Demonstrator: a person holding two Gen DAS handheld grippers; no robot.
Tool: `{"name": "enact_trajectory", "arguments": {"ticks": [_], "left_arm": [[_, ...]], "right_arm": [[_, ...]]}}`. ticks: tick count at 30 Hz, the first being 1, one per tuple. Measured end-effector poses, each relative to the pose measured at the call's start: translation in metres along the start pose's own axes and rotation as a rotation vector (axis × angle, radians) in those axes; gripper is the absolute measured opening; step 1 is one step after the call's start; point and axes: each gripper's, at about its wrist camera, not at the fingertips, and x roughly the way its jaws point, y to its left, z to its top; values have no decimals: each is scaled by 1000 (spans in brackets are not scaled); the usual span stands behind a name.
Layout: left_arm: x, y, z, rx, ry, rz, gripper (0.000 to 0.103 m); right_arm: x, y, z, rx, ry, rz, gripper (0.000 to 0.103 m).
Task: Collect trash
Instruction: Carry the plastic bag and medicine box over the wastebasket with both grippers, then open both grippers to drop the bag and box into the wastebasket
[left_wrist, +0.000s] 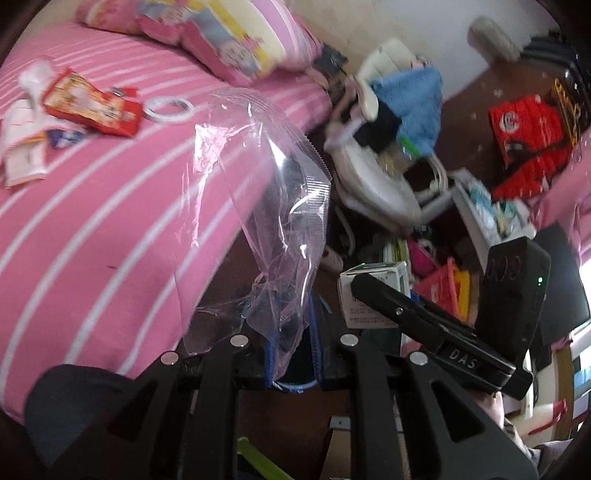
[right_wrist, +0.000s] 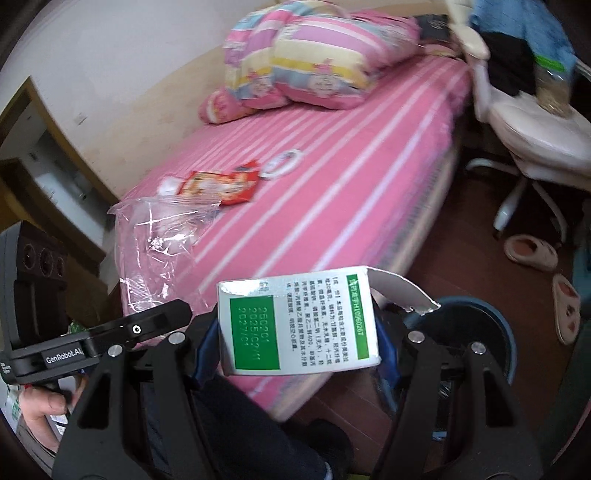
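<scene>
The left tongs (left_wrist: 291, 350) are clamping the lower end of a clear plastic bag (left_wrist: 266, 206), their blue pads pressed onto the film. The bag is standing upward from the grip, long axis roughly vertical, its ribbed mouth edge uppermost and leaning toward the bed (left_wrist: 110, 229). The right tongs (right_wrist: 295, 339) are clamped on a white and green carton (right_wrist: 295, 325), which is lying crosswise between the fingers, long axis left to right, its torn flap pointing right above a dark round bin (right_wrist: 476, 332). In the left wrist view the right tongs (left_wrist: 380, 291) are appearing from the side with the carton (left_wrist: 373, 291) partly hidden behind them. In the right wrist view the left tongs (right_wrist: 155, 321) are reaching in from the left edge, held by a bare hand (right_wrist: 44, 402) that is cut off by the frame. A red wrapper (right_wrist: 221, 186), a tape roll (right_wrist: 282, 164) and white paper scraps (left_wrist: 22, 147) are lying on the bed. The left view is blurring badly; chair (right_wrist: 532, 129) clutter is hard to make out.
</scene>
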Motion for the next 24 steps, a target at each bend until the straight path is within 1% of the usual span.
{"name": "enact_trajectory", "arguments": {"ticks": [6, 13, 18, 22, 24], "left_arm": [[59, -15, -12, 49, 134, -11, 15], [132, -29, -26, 111, 297, -4, 15], [182, -32, -37, 143, 407, -4, 15], [214, -34, -37, 161, 476, -5, 16], [226, -35, -36, 163, 498, -7, 16]], "right_arm": [[8, -61, -24, 77, 45, -71, 67], [22, -119, -52, 153, 105, -143, 67], [35, -147, -69, 191, 154, -187, 67], [47, -166, -79, 221, 189, -215, 67], [55, -175, -83, 239, 206, -226, 67]]}}
